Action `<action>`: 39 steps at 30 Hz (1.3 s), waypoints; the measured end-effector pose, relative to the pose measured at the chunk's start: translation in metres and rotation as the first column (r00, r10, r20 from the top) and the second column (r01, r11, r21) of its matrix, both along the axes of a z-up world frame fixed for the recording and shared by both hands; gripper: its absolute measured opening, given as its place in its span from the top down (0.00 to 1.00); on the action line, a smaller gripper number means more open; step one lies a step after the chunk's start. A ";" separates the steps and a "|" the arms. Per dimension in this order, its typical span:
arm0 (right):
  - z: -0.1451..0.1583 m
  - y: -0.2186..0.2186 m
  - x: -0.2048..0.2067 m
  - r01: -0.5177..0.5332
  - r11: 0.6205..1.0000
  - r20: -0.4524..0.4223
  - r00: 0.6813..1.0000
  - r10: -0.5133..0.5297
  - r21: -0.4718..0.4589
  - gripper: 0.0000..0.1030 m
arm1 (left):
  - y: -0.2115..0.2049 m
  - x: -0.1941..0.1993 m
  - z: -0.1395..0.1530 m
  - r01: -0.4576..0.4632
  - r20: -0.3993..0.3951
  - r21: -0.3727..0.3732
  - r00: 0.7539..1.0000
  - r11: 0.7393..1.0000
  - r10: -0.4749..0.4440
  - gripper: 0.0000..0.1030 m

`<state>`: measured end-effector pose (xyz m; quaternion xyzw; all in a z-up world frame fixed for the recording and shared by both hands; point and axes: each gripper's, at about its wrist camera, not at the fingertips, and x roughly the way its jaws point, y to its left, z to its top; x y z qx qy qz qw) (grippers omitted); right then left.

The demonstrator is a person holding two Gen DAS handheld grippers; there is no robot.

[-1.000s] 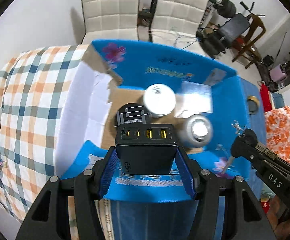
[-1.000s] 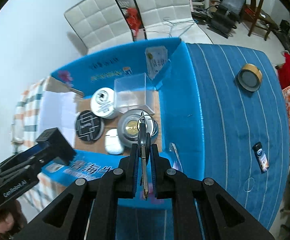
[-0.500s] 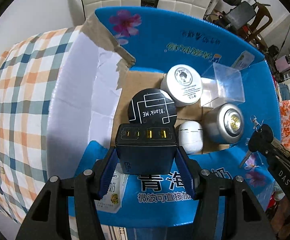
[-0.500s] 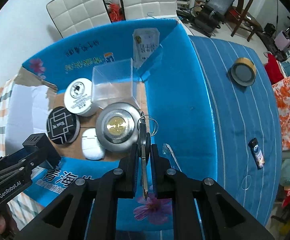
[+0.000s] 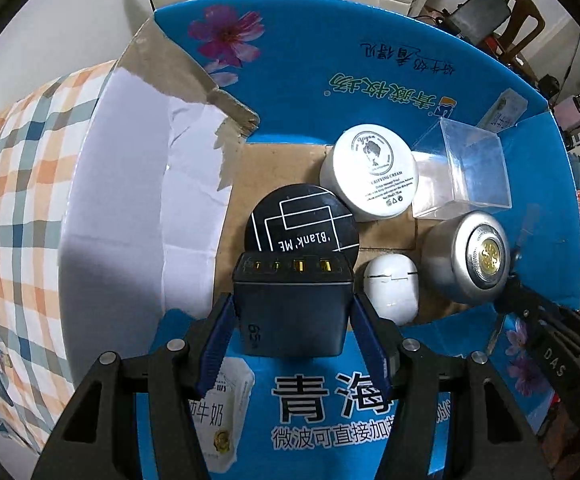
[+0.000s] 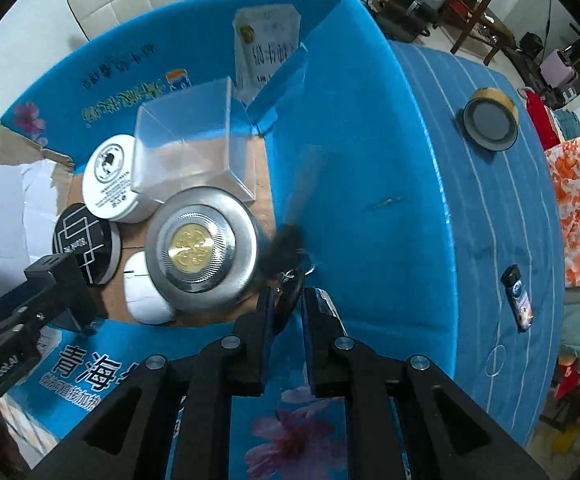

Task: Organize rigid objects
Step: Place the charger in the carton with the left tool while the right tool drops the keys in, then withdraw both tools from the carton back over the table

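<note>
The dark charger block [image 5: 292, 308] sits clamped between the left tool's [image 5: 292, 332] blue pads, port face forward, hanging just over the near wall of the blue cardboard box [image 5: 370, 64]. It looks dense, stiff and smooth-sided, so a hold across its flat flanks, as here, should keep it from twisting. Ahead of that tool lie the black round tin [image 5: 302, 220], the white cream jar [image 5: 370, 170], the white earbud case [image 5: 390, 286], the silver round tin [image 5: 468, 258] and the clear plastic cube [image 5: 464, 168]. The right tool [image 6: 285, 308] has its jaws slightly parted around a blurred key bunch [image 6: 285, 252]; I cannot tell whether it grips. Only the right view shows the blue striped surface [image 6: 430, 200] with a tape roll [image 6: 490, 124] and a small lighter [image 6: 518, 300].
</note>
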<state>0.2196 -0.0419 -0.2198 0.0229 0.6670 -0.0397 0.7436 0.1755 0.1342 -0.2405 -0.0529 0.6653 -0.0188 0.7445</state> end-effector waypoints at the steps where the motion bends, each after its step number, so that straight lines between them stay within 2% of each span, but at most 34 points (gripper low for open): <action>1: -0.002 -0.001 0.000 0.001 1.000 -0.003 1.000 -0.001 0.001 0.86 | 0.000 0.000 0.000 0.002 -0.001 0.004 1.000 1.000 -0.002 0.45; 10: -0.006 0.007 0.001 -0.007 1.000 -0.035 0.999 0.007 -0.012 0.74 | 0.008 0.005 -0.001 -0.025 -0.034 0.010 0.999 1.000 0.025 0.44; 11: -0.005 0.008 0.001 -0.007 1.000 -0.036 0.999 0.006 -0.014 0.73 | 0.009 0.004 -0.001 -0.026 -0.036 0.020 0.999 0.999 0.027 0.41; 13: -0.005 0.009 0.000 -0.009 1.000 -0.036 0.999 0.008 -0.021 0.70 | 0.009 0.000 -0.001 -0.024 -0.034 0.044 0.999 0.999 0.025 0.31; 15: -0.002 0.014 -0.004 -0.013 0.999 -0.029 1.000 0.012 -0.030 0.64 | 0.009 -0.003 -0.001 -0.025 -0.035 0.057 0.999 0.998 0.027 0.16; 16: -0.002 0.015 -0.005 -0.015 0.999 -0.027 1.000 0.014 -0.032 0.62 | 0.009 -0.005 -0.001 -0.025 -0.034 0.065 0.999 0.998 0.027 0.15; 17: 0.000 0.017 -0.007 -0.020 0.999 -0.024 1.000 0.019 -0.034 0.58 | 0.009 -0.007 0.000 -0.023 -0.033 0.073 0.999 0.997 0.026 0.14; 20: 0.004 0.024 -0.013 -0.037 0.998 -0.013 0.999 0.037 -0.057 0.46 | 0.005 -0.011 -0.001 -0.018 -0.035 0.078 0.999 0.997 0.021 0.00; 22: 0.007 0.027 -0.018 -0.044 0.998 -0.002 0.999 0.044 -0.055 0.31 | 0.004 -0.013 0.002 -0.012 -0.030 0.088 0.999 0.996 0.015 0.00; 23: 0.010 0.029 -0.019 -0.044 0.998 0.007 0.999 0.044 -0.036 0.16 | 0.004 -0.015 0.004 -0.011 -0.026 0.092 1.000 0.996 0.014 0.00; 24: 0.014 0.032 -0.020 -0.044 0.998 0.017 0.999 0.045 -0.050 0.11 | 0.004 -0.017 0.007 -0.011 -0.022 0.093 1.000 0.996 0.013 0.00; 26: 0.022 0.036 -0.019 -0.051 0.996 0.046 0.997 0.055 -0.077 0.11 | 0.005 -0.020 0.013 -0.014 -0.009 0.102 1.000 0.995 0.015 0.00; 31: 0.041 0.036 -0.020 -0.047 0.997 0.068 0.996 0.051 -0.062 0.11 | -0.001 -0.023 0.035 -0.017 0.024 0.097 1.000 0.995 0.015 0.00; 39: 0.101 0.022 -0.035 -0.066 0.998 0.141 0.988 0.066 -0.006 0.11 | -0.008 -0.039 0.101 -0.019 0.125 0.072 0.992 0.997 0.010 0.00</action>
